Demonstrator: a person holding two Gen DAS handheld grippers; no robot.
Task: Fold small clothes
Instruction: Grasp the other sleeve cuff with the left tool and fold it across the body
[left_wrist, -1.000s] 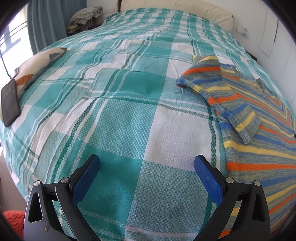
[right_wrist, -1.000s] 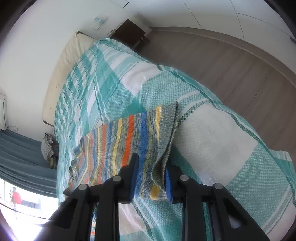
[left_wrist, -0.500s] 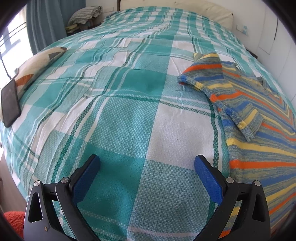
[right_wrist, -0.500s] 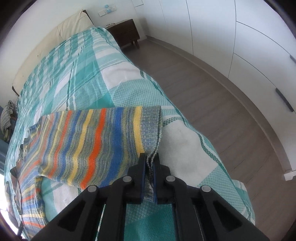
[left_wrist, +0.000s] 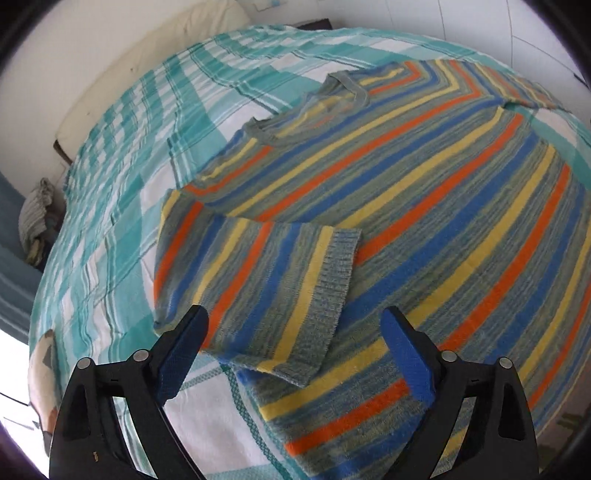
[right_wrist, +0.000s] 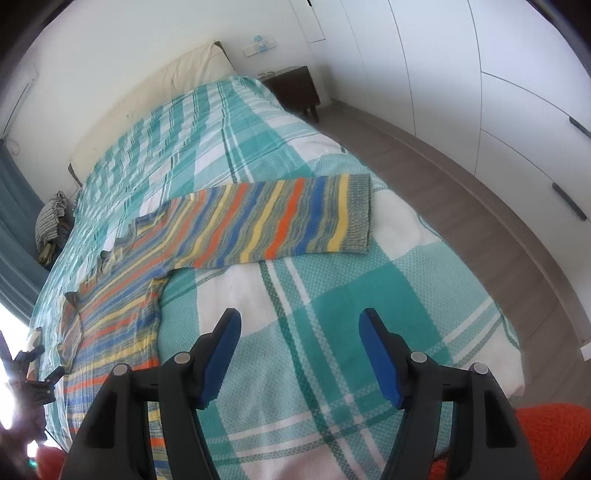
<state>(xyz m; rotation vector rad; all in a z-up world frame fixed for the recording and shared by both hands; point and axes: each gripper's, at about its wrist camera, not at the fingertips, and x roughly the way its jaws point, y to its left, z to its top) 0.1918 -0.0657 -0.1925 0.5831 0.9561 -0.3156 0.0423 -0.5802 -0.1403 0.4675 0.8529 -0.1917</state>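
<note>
Striped sweater (left_wrist: 424, 192) flat on checked bed (right_wrist: 332, 295), one sleeve (left_wrist: 266, 291) folded across body, other sleeve (right_wrist: 280, 221) outstretched, left gripper (left_wrist: 295, 354) and right gripper (right_wrist: 299, 350) jaws wide apart, empty

Teal plaid bedspread (right_wrist: 332, 295), dark nightstand (right_wrist: 295, 88), white wardrobe doors (right_wrist: 480, 74), wood floor (right_wrist: 461, 184)

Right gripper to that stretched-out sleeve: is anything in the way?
Nothing visible. The right gripper is open above bare checked bedspread, and only that cloth lies between it and the outstretched sleeve of the striped sweater.
</note>
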